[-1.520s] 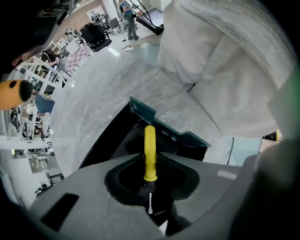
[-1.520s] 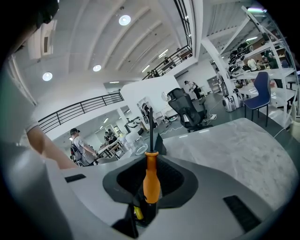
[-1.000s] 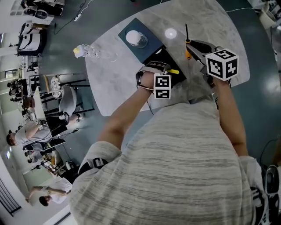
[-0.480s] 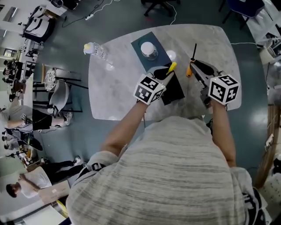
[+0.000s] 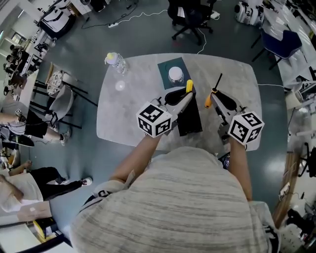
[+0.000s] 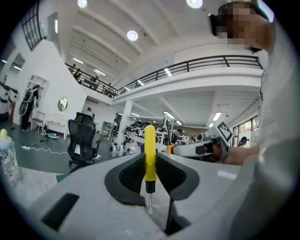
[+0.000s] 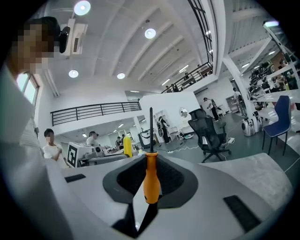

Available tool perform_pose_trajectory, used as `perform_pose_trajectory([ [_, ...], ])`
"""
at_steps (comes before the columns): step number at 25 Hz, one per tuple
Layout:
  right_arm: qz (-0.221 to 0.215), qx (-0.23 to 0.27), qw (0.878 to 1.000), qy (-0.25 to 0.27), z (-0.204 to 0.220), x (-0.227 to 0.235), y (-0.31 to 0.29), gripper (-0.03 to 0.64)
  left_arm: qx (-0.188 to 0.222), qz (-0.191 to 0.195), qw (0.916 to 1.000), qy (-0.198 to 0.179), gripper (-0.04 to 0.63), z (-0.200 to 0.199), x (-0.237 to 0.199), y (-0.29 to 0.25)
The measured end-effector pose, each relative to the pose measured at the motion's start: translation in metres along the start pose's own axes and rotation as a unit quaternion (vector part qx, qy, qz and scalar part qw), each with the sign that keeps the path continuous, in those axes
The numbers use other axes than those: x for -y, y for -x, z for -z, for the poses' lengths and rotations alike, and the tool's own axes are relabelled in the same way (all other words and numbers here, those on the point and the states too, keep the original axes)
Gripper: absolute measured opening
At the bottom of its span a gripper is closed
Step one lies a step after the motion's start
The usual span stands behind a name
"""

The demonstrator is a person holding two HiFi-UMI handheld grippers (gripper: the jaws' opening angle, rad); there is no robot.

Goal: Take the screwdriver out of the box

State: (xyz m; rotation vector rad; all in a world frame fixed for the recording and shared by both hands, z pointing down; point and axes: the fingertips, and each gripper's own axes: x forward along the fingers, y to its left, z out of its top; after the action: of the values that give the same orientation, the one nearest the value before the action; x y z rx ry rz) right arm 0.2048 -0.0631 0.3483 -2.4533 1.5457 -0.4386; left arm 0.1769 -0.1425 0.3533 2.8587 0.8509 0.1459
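The yellow-handled screwdriver (image 6: 149,152) is out of the black box (image 5: 190,120) — its handle is clamped between the jaws of the left gripper (image 6: 150,164), handle up and tip down in that gripper's view, held above the box's far end. Beside it the right gripper (image 7: 151,174) grips an orange-handled screwdriver (image 7: 151,183) with its shaft pointing up. The box lies on the grey table (image 5: 123,111), with a teal mat (image 5: 165,66) just beyond it and a bottle (image 5: 114,61) near the far left edge.

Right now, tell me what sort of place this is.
Probably a big open lab or workshop hall: a railed balcony overhead, office chairs on the floor, and other people at benches.
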Motion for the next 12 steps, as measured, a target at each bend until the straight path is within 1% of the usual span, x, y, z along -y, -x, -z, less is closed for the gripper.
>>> perform_pose_trajectory([
  [3,-0.011,0.014,1.000,0.012,-0.014,-0.016,0.003,0.067,0.049,-0.002,0.9987,0.011,0.077,-0.024,0.003,0.018],
  [5,-0.019,0.025,0.999,0.019,-0.026,-0.026,0.006,0.067,0.071,-0.005,0.9975,-0.001,0.077,-0.040,0.008,0.029],
  [8,-0.035,0.035,0.998,0.028,-0.037,-0.047,0.007,0.067,0.092,-0.024,0.9952,-0.026,0.077,-0.058,0.013,0.052],
  [10,-0.044,0.039,0.998,0.034,-0.038,-0.060,0.005,0.067,0.104,-0.036,0.9937,-0.024,0.077,-0.065,0.014,0.067],
  [12,-0.052,0.040,0.997,0.040,-0.038,-0.071,0.003,0.067,0.109,-0.036,0.9930,-0.027,0.077,-0.069,0.016,0.075],
])
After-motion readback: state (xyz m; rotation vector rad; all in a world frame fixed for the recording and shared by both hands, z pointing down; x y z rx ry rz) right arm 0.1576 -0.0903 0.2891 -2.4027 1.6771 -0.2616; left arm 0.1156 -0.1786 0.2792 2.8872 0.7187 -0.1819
